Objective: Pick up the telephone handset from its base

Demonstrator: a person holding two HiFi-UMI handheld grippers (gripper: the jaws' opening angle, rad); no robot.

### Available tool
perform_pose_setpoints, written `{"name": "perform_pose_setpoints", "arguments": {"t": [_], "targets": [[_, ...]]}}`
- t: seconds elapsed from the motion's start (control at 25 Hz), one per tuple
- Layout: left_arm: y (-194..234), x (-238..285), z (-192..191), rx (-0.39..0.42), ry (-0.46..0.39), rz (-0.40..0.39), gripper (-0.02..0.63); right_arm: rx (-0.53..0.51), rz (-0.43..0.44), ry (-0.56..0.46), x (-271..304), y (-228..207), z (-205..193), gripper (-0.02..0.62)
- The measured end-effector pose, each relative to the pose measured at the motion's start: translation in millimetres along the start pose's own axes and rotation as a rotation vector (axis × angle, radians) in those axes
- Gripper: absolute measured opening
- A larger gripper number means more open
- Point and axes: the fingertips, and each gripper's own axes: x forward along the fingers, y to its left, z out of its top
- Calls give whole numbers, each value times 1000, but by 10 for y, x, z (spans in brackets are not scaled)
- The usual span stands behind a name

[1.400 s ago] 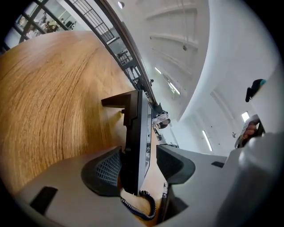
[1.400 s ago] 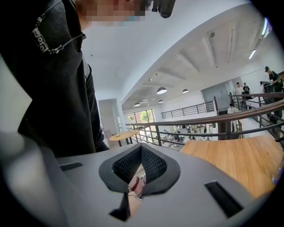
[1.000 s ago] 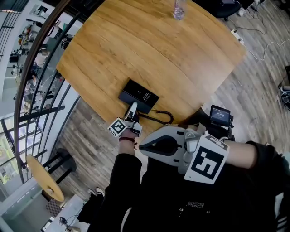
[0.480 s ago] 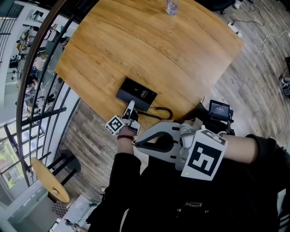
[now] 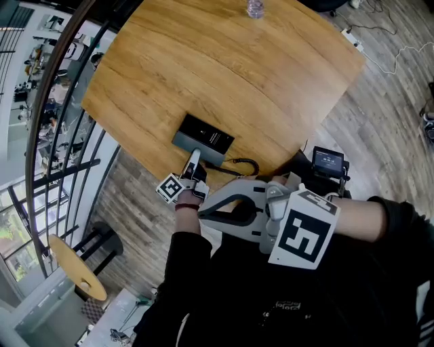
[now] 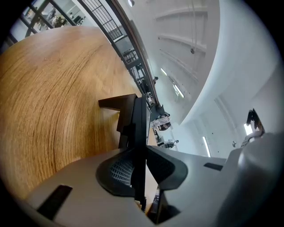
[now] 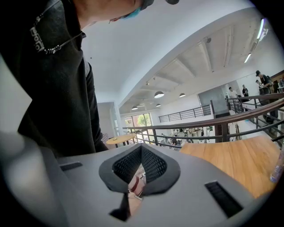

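Note:
A black telephone (image 5: pixel 207 137) lies near the front edge of the wooden table (image 5: pixel 224 68), with its curly cord (image 5: pixel 241 163) trailing to the right. My left gripper (image 5: pixel 194 157) reaches its near side. In the left gripper view the thin black handset (image 6: pixel 140 124) runs straight between the pads of my left gripper (image 6: pixel 143 153). The jaws are closing and both pads lie against the handset. My right gripper (image 5: pixel 205 210) is held in front of my body, off the table and pointing left. Its jaws are shut with nothing in them (image 7: pixel 141 148).
A clear bottle (image 5: pixel 255 8) stands at the table's far edge. A small device with a screen (image 5: pixel 328 162) sits by the table's near right corner. A curved railing (image 5: pixel 61 135) runs along the left, with a round wooden stool (image 5: pixel 76 268) below it.
The left gripper stays at the telephone's near side and its fingers have drawn closer together. The right gripper has not moved. The view has shifted slightly.

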Motion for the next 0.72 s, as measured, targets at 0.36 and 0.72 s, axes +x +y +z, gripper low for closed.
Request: {"name": "perform_pose_setpoints", "arguments": {"t": [0.36, 0.72], "targets": [[-64, 0, 3, -16, -30, -28, 80, 7, -1, 3, -6, -35, -10, 18], [-170, -10, 41, 11, -65, -72, 80, 6, 4, 1, -60, -34, -27, 17]]}}
